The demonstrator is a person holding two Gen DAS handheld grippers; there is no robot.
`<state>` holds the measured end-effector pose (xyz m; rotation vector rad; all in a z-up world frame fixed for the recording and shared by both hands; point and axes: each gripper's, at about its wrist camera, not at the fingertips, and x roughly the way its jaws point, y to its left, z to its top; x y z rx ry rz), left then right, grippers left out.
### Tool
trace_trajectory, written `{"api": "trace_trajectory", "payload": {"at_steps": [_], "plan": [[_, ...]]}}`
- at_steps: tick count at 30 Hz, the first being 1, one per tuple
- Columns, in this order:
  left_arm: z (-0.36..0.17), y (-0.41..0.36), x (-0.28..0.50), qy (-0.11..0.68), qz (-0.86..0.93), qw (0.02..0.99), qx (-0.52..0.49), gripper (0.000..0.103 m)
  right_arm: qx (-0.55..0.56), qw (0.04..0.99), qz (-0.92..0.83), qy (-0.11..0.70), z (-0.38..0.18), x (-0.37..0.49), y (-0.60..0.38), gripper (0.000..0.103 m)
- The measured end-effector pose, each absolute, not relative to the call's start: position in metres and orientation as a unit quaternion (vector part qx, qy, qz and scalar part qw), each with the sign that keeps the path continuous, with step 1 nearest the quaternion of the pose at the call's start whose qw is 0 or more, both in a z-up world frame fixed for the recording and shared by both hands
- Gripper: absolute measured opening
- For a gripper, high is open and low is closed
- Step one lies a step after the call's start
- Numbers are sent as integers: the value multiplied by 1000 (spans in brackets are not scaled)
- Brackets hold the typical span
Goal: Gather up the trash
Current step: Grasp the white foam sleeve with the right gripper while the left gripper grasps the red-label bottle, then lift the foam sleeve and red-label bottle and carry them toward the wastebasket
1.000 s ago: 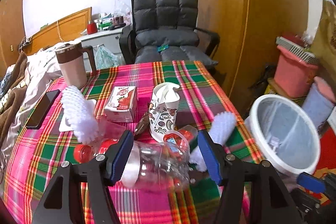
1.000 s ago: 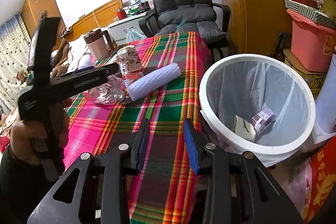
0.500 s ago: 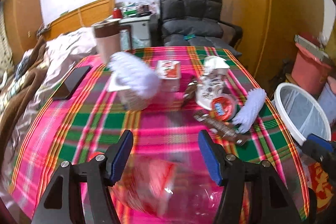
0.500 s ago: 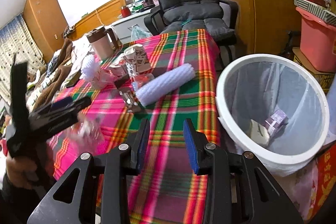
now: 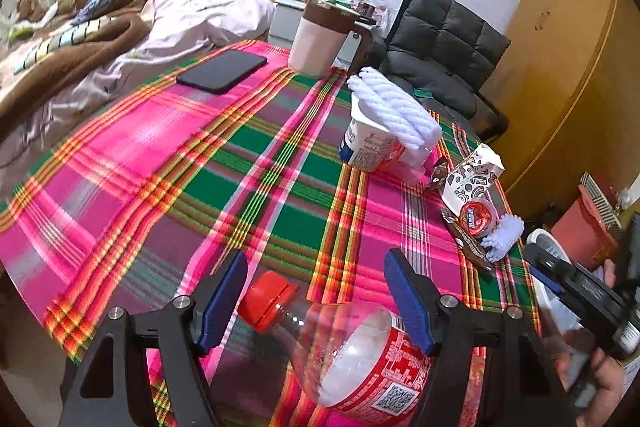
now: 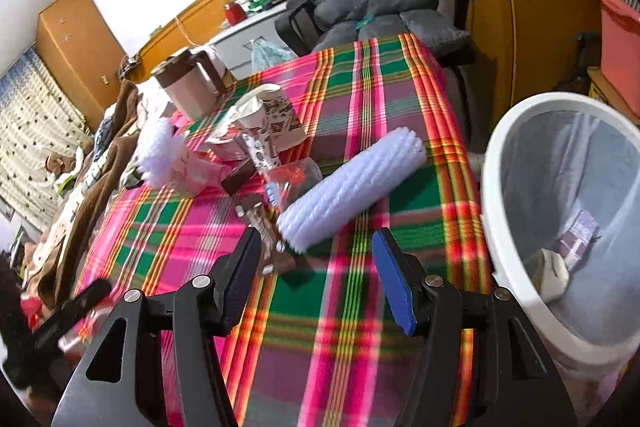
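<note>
Partway: two scraps sit in the bin [image 6: 520,131] right of the right gripper [image 6: 316,267], opening on nothing; left gripper [image 5: 316,303] opening, plastic bottle [image 5: 344,351] loose between its jaws, foam roll [image 6: 352,187] and cartons ahead uncollected.

Bare plaid tablecloth [image 6: 352,307] lies open beside the foam roll [image 6: 352,187] toward the bin [image 6: 496,195].

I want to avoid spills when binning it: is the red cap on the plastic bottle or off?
On. The red cap sits on the neck of the bottle, which lies on its side, its inside looking clear.
</note>
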<state>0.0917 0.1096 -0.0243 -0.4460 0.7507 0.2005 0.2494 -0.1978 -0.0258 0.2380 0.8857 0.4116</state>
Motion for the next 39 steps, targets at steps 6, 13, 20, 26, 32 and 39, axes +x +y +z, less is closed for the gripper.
{"api": "trace_trajectory", "payload": {"at_steps": [6,13,20,26,32,39], "plan": [[-35,98,117,380,50,897,-219,74,116,863,181,456,-41,269,-192,60],[-27,81,137,367,-10,907,-204,74,86,866,185,456,-40,271,-189,33],[-18,77,123,364,-12,911,-194,74,92,864,190,457,-39,268,-203,24],[-16,57,99,378,-32,905,-195,74,83,871,198,443,-29,245,-214,24],[-15,26,89,388,-72,901,-183,74,80,871,207,438,-25,223,-230,24],[-15,7,92,395,-92,895,-187,74,73,865,234,438,-25,195,-239,24]]}}
